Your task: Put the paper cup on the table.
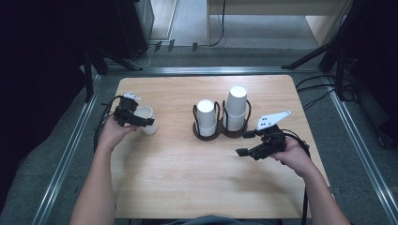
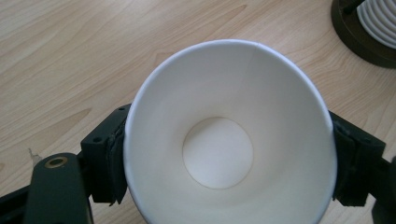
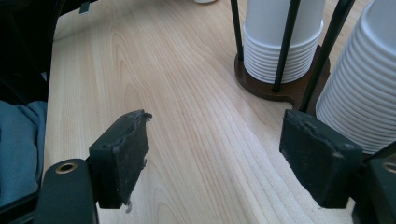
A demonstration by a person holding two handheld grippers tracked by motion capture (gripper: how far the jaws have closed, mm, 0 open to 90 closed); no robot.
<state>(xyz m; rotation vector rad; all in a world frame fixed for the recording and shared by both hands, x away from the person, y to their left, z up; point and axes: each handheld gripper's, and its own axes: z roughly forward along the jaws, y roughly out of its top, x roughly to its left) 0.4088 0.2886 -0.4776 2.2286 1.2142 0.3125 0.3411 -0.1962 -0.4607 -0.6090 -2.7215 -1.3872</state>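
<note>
Tongs on the left [image 1: 141, 120] pinch a single white paper cup [image 1: 146, 118] at mid-left of the high view, one black jaw against each side of its wall; in the left gripper view the cup [image 2: 229, 140] opens toward the camera, empty, with the wood close behind it, though whether it touches the wood I cannot tell. The step in hand looks like carrying one loose cup, either away from the stacks or back to them; which, I cannot say. The next move calls for a steady, light squeeze so the thin wall does not buckle, and a level path over the tabletop [image 1: 187, 178]. At centre frame stands one dark holder [image 1: 220, 133] with two wire-framed wells, each bearing one stack of upturned cups: a shorter stack [image 1: 206, 117] and a taller stack [image 1: 236, 108] just beside it. Right tongs [image 1: 248, 143] sit spread and empty, lower right of the holder, near the stacks.
</note>
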